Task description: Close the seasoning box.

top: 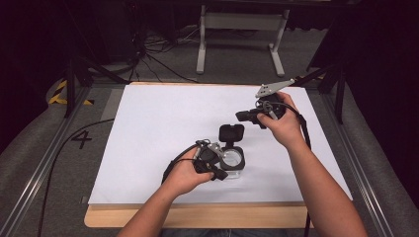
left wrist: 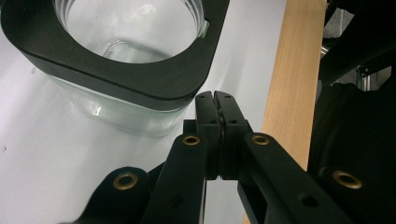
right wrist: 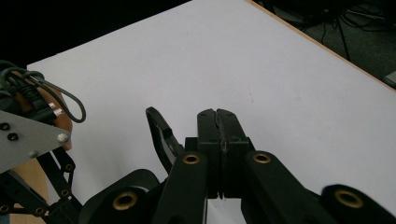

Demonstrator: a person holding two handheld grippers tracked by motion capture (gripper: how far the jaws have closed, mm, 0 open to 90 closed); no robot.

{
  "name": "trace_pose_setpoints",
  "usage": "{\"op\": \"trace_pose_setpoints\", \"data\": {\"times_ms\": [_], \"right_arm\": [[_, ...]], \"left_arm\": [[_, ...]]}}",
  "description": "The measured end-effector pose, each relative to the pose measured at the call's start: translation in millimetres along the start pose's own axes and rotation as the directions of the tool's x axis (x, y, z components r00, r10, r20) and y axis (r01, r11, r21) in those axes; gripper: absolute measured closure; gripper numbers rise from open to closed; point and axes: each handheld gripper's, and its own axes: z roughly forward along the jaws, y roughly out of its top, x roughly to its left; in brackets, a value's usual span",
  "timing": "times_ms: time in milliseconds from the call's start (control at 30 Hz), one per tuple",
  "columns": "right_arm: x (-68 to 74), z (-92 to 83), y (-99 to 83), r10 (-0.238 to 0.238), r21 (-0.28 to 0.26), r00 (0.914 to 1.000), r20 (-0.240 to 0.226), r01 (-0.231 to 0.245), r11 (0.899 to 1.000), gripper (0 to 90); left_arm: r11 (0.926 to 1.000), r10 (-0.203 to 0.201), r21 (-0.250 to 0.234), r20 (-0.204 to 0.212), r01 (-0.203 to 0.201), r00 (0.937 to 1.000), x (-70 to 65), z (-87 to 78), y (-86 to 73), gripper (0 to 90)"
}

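A: Where's the case (top: 232, 160)?
B: Mid-surface (top: 148, 123), a clear plastic box with a black round-holed frame, lid (top: 231, 133) hinged up behind. The left hand-held gripper (top: 220, 174) sits just beside its near corner, jaws together, empty.
A: And the right hand-held gripper (top: 240, 116)?
B: Farther from the case, beyond the lid, jaws together too.

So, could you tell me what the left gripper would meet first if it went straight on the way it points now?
Probably the clear jar with the black square collar: the shut left gripper sits just beside its corner, so it might only graze it, with white table beyond.
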Motion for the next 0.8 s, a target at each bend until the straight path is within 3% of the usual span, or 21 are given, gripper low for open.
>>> {"op": "trace_pose_setpoints", "data": {"times_ms": [333, 533, 633, 800], "right_arm": [[0.7, 8.3, -1.7, 0.004, 0.038, 0.9999, -0.015, -0.003, 0.999, 90.0], [6.1, 3.8, -4.2, -0.01, 0.041, 0.9999, -0.007, 0.01, 0.999, 90.0], [8.8, 1.0, -6.6, -0.01, 0.044, 0.9997, -0.024, 0.011, 0.999, 90.0], [17.2, -1.4, -11.5, -0.029, 0.066, 0.9987, -0.042, 0.032, 0.997, 90.0]], "left_arm": [[1.0, 0.002, -0.006, 0.014, -0.002, 0.9999, 0.8, -1.0, 0.6, 90.0], [1.0, 0.003, -0.007, 0.013, -0.003, 0.9999, 1.0, -1.2, 0.4, 90.0], [0.9996, -0.002, -0.03, -0.006, 0.002, 1.0, 0.6, 0.4, -0.6, 90.0], [0.9996, -0.009, -0.026, -0.008, 0.009, 0.9999, -0.3, 0.3, -0.6, 90.0]]}}
